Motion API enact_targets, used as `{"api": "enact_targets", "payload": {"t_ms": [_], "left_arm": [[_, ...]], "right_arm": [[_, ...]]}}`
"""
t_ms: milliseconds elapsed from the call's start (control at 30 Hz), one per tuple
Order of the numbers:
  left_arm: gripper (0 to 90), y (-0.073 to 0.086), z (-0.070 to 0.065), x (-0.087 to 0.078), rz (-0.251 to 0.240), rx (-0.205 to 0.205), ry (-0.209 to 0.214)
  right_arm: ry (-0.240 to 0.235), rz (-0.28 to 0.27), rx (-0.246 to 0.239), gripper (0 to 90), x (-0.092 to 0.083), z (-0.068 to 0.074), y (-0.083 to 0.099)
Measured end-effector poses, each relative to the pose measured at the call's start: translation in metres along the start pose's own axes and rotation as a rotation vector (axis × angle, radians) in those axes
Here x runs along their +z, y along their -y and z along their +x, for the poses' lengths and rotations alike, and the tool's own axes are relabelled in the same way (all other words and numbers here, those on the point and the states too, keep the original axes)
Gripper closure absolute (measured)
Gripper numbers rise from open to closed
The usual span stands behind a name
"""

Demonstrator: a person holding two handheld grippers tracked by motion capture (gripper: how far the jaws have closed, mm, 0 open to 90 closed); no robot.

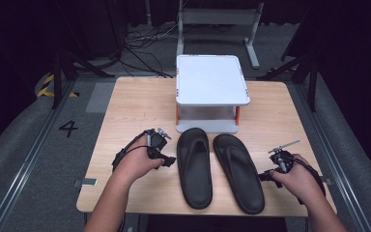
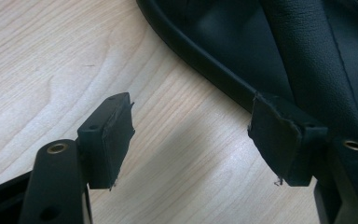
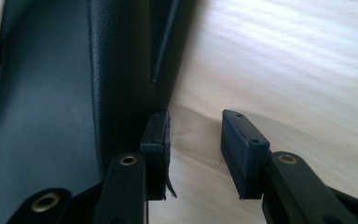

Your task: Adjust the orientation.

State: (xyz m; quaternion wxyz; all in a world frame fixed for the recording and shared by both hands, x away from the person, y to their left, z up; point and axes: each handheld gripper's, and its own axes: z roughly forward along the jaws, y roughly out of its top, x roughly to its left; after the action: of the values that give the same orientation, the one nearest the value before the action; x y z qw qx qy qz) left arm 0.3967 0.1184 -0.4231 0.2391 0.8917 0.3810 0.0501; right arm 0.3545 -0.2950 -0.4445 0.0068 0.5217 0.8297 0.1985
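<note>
Two black flip-flops lie side by side, soles down, at the near middle of the wooden table (image 1: 125, 106), toes pointing away from the person. The left flip-flop (image 1: 193, 166) and the right flip-flop (image 1: 239, 171) sit close together without touching. The left gripper (image 1: 168, 159) rests just beside the left flip-flop's outer edge; in the left gripper view its jaws stand spread wide over bare wood, one pad at the sandal's rim (image 2: 205, 60), nothing between them. The right gripper (image 1: 265, 175) sits at the outer edge of the right flip-flop; in the right gripper view its jaws are parted with only table between them, one jaw against the sandal's side (image 3: 121, 70). Farther back stands a small white two-tier stand (image 1: 211, 79) with orange posts, just beyond the toes.
</note>
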Motion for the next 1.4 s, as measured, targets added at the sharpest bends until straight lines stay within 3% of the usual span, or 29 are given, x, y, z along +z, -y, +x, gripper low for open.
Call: {"api": "enact_targets", "payload": {"t_ms": [200, 333, 467, 567, 633, 733, 767, 867, 1000, 1100, 1200, 1400], "left_arm": [[31.0, -0.001, -0.002, 0.004, 0.012, 0.006, 0.01], [31.1, -0.001, -0.003, 0.009, 0.023, 0.011, 0.011], [31.1, -0.002, -0.004, 0.007, 0.013, 0.024, 0.009], [31.1, -0.002, -0.005, 0.006, 0.009, 0.019, 0.009], [31.1, -0.002, -0.005, 0.005, 0.01, 0.02, 0.008], [31.1, -0.002, -0.006, 0.006, 0.011, 0.019, 0.009], [31.1, -0.002, -0.006, 0.006, 0.014, 0.022, 0.007], [31.0, -0.001, -0.006, 0.006, 0.015, 0.023, 0.007], [31.0, -0.001, -0.007, 0.006, 0.014, 0.021, 0.01], [31.0, -0.001, -0.008, 0.008, 0.018, 0.025, 0.013], [31.1, -0.002, -0.009, 0.009, 0.024, 0.03, 0.016], [31.3, -0.001, -0.008, 0.01, 0.026, 0.026, 0.01]], "right_arm": [[-0.061, 0.01, -0.008, 59.9, 0.007, 0.018, -0.003], [-0.095, -0.014, -0.003, 56.4, 0.012, 0.03, -0.004], [-0.081, -0.039, -0.026, 50.7, 0.01, 0.032, -0.004], [-0.081, -0.061, -0.042, 52.3, 0.003, 0.032, -0.005], [-0.114, -0.025, -0.061, 56.6, -0.002, 0.035, -0.004], [-0.143, 0.124, -0.16, 58.3, -0.004, 0.04, 0.002], [-0.143, 0.145, -0.179, 60.4, -0.004, 0.042, 0.003], [-0.147, 0.171, -0.245, 61.5, 0.001, 0.052, 0.004], [-0.136, 0.183, -0.299, 63.5, 0.008, 0.063, 0.001], [-0.132, 0.185, -0.298, 63.6, 0.007, 0.064, 0.0], [-0.106, 0.108, -0.274, 64.6, 0.01, 0.066, -0.002], [-0.093, 0.072, -0.248, 60.5, 0.01, 0.068, -0.003]]}}
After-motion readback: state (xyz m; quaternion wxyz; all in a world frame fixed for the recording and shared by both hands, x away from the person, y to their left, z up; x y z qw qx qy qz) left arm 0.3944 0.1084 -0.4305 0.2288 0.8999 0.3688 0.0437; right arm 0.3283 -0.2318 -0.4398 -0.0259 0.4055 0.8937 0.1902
